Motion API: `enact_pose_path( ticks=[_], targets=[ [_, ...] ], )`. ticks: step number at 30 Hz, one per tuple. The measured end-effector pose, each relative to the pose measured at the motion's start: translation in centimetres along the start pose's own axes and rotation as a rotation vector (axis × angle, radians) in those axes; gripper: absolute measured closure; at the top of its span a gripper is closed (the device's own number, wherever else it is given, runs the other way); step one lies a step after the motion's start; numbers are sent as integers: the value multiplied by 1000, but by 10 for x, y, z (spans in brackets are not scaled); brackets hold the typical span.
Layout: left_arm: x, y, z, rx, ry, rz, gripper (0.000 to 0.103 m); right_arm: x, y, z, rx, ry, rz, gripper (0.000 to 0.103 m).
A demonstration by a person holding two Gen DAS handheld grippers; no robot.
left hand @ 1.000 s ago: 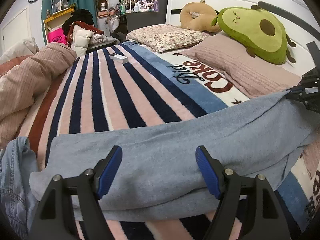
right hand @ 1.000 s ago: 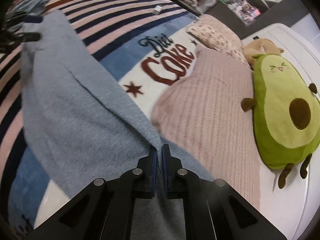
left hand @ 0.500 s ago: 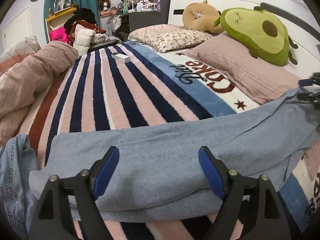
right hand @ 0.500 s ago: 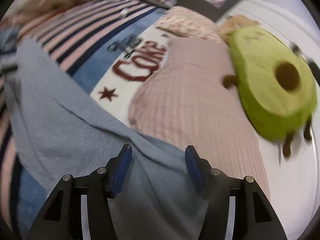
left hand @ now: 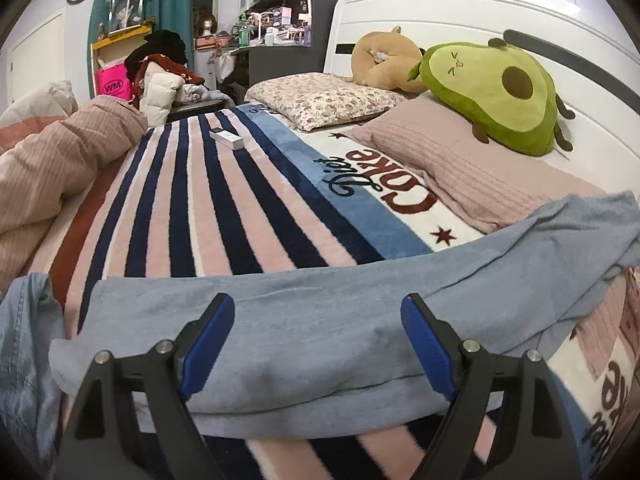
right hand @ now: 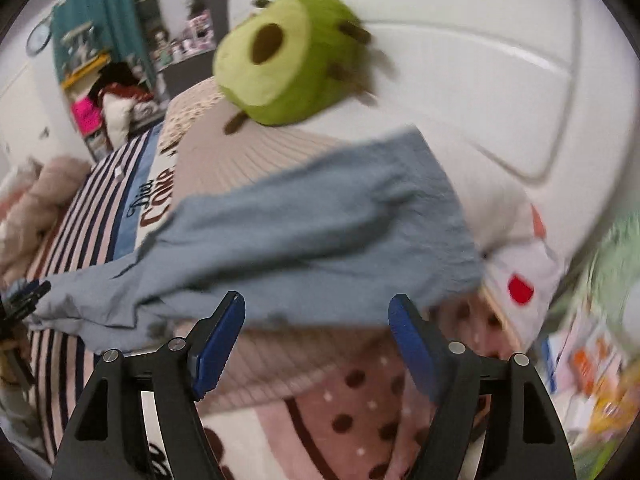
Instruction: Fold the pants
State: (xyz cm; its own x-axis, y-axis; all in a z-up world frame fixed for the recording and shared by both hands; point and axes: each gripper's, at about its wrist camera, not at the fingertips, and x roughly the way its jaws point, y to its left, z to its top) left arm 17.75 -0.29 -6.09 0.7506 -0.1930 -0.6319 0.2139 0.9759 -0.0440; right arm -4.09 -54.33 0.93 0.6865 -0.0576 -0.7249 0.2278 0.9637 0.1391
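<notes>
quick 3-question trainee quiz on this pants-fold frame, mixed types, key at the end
1. True or false: the right gripper is clamped on the blue pants.
2. What does the far end of the pants drape over? A) pink ribbed pillow B) floral pillow C) avocado plush
3. What small item lies on the striped blanket near the floral pillow?

Key:
1. False. Its jaws have just been opening and stand apart, nothing between them.
2. A
3. A small white box.

Striped blanket [left hand: 208, 216] covers the bed; small white box [left hand: 226, 138] near its far edge. Avocado plush [left hand: 494, 92] on pink pillow [left hand: 472, 168] by headboard [left hand: 420, 16]; floral pillow [left hand: 324, 100] beside.
</notes>
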Motion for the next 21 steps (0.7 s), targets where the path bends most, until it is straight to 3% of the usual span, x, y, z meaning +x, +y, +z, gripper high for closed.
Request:
enact_pose_path(
  ticks=[6,15,21],
  targets=[
    [-8,-19,7,-9,-21,-12,20,24,-21,-7,128,-65,118,30],
    [-16,-46,19,1,-37,-81,20,50,-24,-19,190,-7,166,29],
    [-21,-47,22,-24,-51,-66,20,36,-43,-6,232,-149,217,29]
  ],
)
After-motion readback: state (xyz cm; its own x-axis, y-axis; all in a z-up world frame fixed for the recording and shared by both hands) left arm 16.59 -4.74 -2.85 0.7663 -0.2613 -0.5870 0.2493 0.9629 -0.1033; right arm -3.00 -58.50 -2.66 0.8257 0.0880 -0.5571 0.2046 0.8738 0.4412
